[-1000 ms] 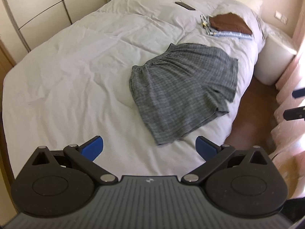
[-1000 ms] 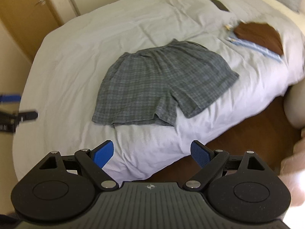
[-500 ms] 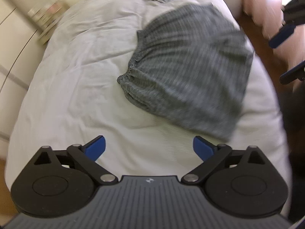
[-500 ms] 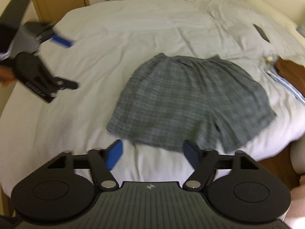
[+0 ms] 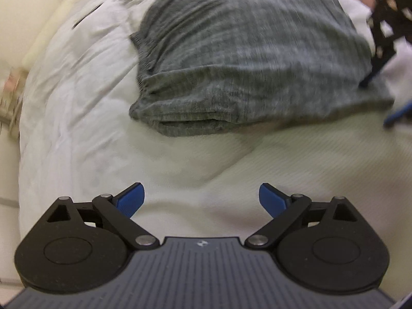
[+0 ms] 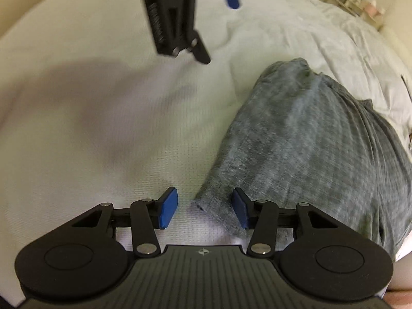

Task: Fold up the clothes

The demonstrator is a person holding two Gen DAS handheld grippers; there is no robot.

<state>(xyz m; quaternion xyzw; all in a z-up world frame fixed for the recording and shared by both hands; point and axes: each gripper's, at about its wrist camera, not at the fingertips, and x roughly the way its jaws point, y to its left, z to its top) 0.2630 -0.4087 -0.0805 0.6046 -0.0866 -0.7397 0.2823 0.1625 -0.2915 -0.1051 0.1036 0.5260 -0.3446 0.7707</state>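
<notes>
White bedding covers the bed (image 6: pixel 103 128) where grey checked shorts (image 6: pixel 309 154) lie flat; the right claw (image 6: pixel 204 207), its jaws just closing, straddles a hem corner without gripping, while the left claw (image 5: pixel 200 200) hangs wide and empty short of the waistband, apparently to lift for folding.

A wide bare stretch of the white bed cover (image 5: pixel 200 159) is seen in front of the left gripper (image 5: pixel 201 200), whose jaws stand wide apart with nothing between them. Farther ahead, the way is blocked by the gray shorts (image 5: pixel 247 59), lumped up at their near edge.

In front and to the left of the right gripper (image 6: pixel 204 208), much flat cover (image 6: pixel 103 134) is left free. A corner of the shorts (image 6: pixel 309 149) lies between its jaws, which have just been closing. Ahead and above, room is taken by the other gripper.
</notes>
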